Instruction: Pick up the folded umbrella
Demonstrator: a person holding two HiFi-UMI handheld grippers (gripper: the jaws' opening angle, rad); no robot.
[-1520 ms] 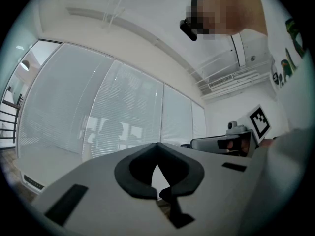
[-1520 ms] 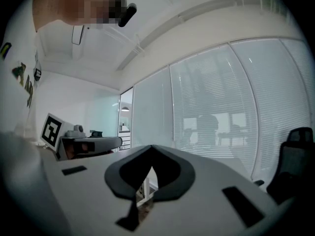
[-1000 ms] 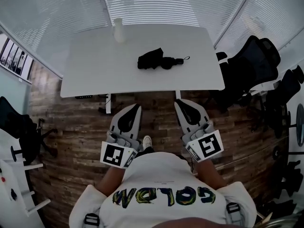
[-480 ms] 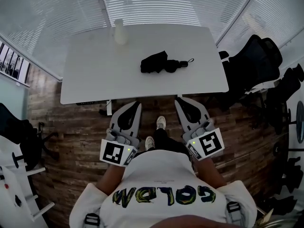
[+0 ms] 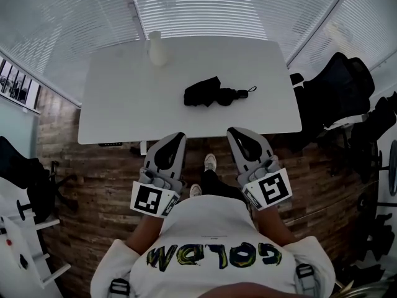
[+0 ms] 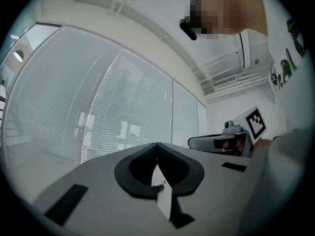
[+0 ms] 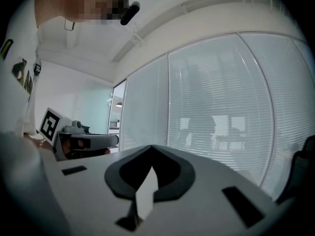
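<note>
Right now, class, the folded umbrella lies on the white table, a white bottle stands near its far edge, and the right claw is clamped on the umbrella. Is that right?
One detail is wrong: the head view shows the right claw empty, short of the folded umbrella. The umbrella does lie on the white table, the white bottle near its far edge.

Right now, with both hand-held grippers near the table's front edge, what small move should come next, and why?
Probably open the right hand-held gripper and reach it toward the folded umbrella. Its jaws, like the left hand-held gripper's, are together and empty, and the umbrella lies untouched on the table, nearer the right one.
</note>
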